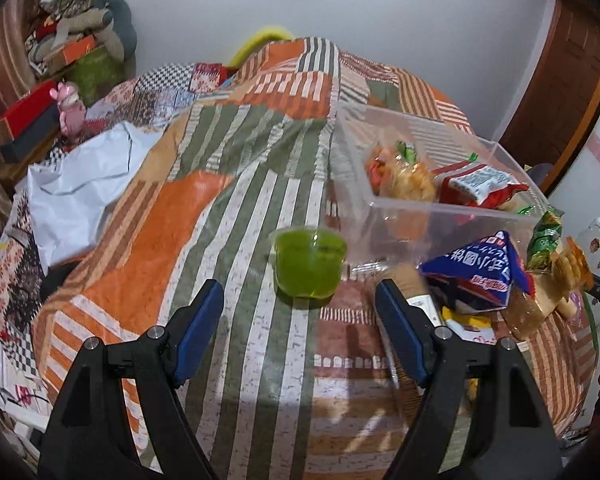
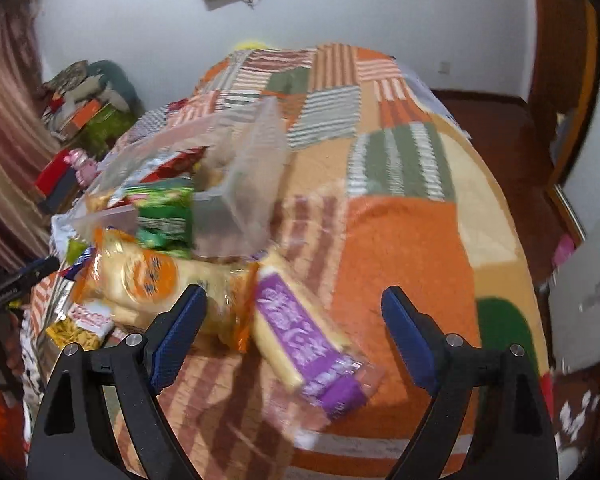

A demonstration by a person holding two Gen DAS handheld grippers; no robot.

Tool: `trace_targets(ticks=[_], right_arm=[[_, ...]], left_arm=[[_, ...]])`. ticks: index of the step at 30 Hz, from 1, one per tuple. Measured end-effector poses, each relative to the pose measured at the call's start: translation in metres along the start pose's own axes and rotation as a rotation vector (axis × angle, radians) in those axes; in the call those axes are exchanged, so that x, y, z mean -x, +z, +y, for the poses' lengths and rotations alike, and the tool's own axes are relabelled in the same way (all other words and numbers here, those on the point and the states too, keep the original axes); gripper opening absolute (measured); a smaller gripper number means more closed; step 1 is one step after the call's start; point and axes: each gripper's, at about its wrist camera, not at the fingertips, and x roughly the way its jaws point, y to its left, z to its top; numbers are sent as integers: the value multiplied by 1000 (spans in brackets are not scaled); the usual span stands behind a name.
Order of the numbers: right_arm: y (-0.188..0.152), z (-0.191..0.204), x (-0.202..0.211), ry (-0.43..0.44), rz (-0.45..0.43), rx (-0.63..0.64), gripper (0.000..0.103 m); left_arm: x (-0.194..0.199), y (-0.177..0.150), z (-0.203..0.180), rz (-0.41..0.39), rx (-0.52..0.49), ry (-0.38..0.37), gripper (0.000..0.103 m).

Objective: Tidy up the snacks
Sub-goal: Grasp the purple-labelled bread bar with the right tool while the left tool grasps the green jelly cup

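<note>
We hold both grippers, left (image 1: 300,300) and right (image 2: 294,306), spread and empty; the cup (image 1: 310,264) may tip if nudged.

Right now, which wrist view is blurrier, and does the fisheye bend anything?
Right wrist view: heavier motion smear, purple snack packet and clear bin streaked. Left wrist view: sharper, green jelly cup only slightly soft. Both views: fisheye bows the patchwork bedspread into a dome; corners vignetted black.
</note>
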Motion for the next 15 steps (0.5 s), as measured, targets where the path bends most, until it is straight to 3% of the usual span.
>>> trace_targets(ticks=[3, 10, 15], right_arm=[[-2, -8, 5, 8, 0, -26, 87], [-12, -9, -3, -27, 47, 41, 87], [-14, 1, -15, -12, 62, 97, 86]], left_arm=[[-5, -2, 4, 11, 23, -8, 78], [-19, 0, 11, 18, 41, -9, 78], [-33, 4, 13, 32, 43, -7, 72]])
